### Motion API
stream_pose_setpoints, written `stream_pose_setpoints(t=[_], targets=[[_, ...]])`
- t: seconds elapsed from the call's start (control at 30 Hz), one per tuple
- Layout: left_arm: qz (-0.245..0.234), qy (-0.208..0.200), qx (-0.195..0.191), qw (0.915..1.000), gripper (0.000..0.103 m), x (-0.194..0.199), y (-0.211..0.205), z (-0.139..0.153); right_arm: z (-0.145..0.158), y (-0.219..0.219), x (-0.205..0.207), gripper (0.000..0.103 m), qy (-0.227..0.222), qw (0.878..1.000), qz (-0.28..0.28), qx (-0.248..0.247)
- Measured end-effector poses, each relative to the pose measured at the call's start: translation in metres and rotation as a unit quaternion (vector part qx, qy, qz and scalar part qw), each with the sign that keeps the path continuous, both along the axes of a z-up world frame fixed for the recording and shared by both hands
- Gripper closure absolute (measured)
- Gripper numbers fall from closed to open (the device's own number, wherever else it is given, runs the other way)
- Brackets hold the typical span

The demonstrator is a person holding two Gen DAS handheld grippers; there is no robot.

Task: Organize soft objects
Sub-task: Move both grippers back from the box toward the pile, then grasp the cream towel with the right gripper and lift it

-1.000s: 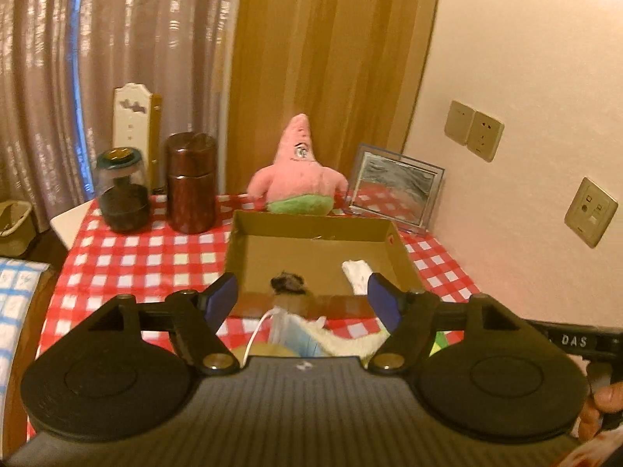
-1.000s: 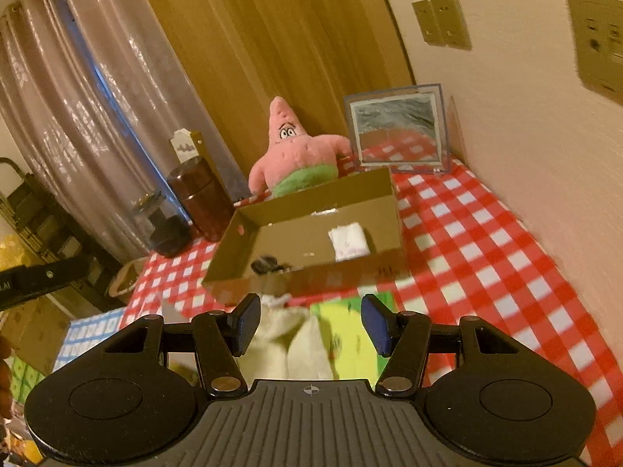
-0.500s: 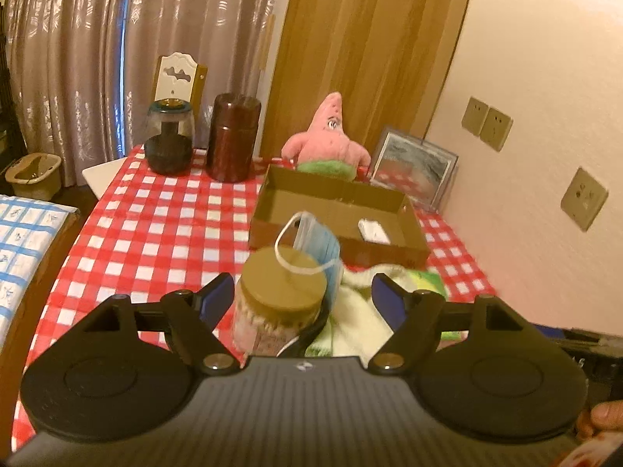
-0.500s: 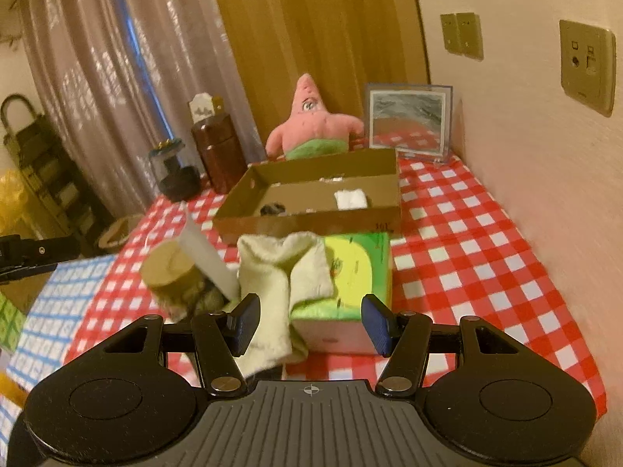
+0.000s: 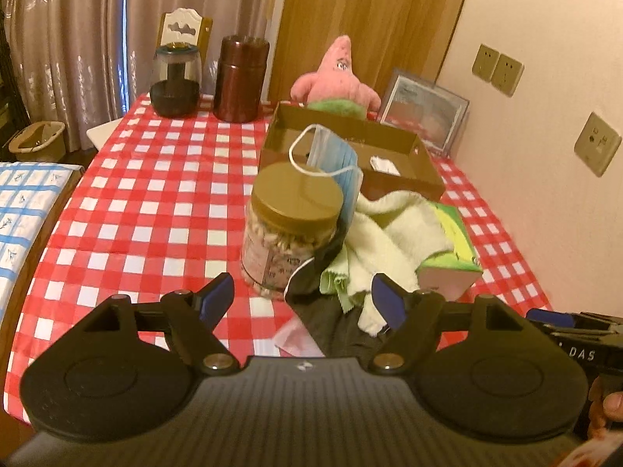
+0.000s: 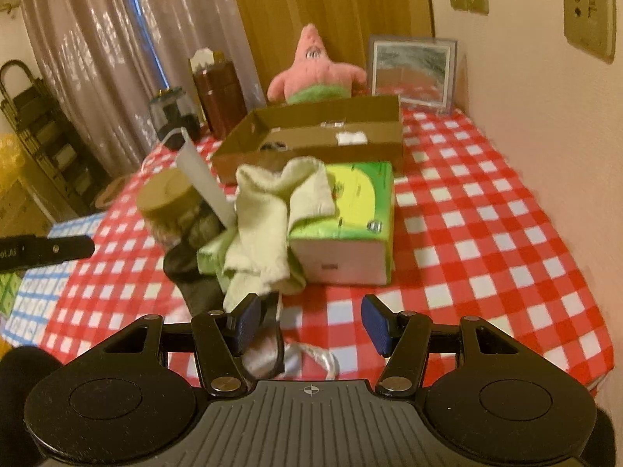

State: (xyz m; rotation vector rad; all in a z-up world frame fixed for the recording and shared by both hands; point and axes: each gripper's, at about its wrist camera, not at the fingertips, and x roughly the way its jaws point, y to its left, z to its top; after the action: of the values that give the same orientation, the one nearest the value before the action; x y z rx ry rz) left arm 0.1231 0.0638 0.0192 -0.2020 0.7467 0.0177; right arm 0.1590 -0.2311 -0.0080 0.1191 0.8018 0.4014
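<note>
Risk 1: the mask (image 5: pixel 338 157) leans on the jar (image 5: pixel 293 229); pulling the towel (image 5: pixel 389 233) beside it could bring the mask down, or tip the jar.
Risk 2: the towel hangs over the tissue box (image 6: pixel 350 218), so a careless pull may drag this box along the table (image 5: pixel 155 194).
Risk 3: the dark cloth (image 5: pixel 331 311) lies under the towel's end; a grip there may take both together.
Soft things: piled in the middle of the table, toward its near edge; the cardboard box (image 6: pixel 311 132) stands behind them, toward the far edge.
Left gripper (image 5: pixel 303 296): wide, nothing held; the dark cloth and the towel's end are just ahead, between the fingers.
Right gripper (image 6: pixel 309 321): about half open, nothing held; the towel hangs just ahead of its left finger.
</note>
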Motion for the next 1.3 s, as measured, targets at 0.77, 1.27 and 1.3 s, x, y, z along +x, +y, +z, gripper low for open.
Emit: stream_pose_setpoints(t=[0.77, 1.27, 1.3], targets=[[-0.033, 0.052, -0.002, 0.9981, 0.028, 0.046, -0.02, -0.051, -0.016, 0.022, 0.048, 0.045, -0.023, 0.998, 0.043, -0.035], [-0.014, 0.051, -0.013, 0.9985, 0.028, 0.064, -0.004, -0.056, -0.038, 0.061, 0.123, 0.045, -0.034, 0.994, 0.087, -0.063], [-0.014, 0.052, -0.015, 0.9985, 0.028, 0.065, -0.003, -0.057, -0.039, 0.063, 0.124, 0.045, -0.037, 0.993, 0.092, -0.062]])
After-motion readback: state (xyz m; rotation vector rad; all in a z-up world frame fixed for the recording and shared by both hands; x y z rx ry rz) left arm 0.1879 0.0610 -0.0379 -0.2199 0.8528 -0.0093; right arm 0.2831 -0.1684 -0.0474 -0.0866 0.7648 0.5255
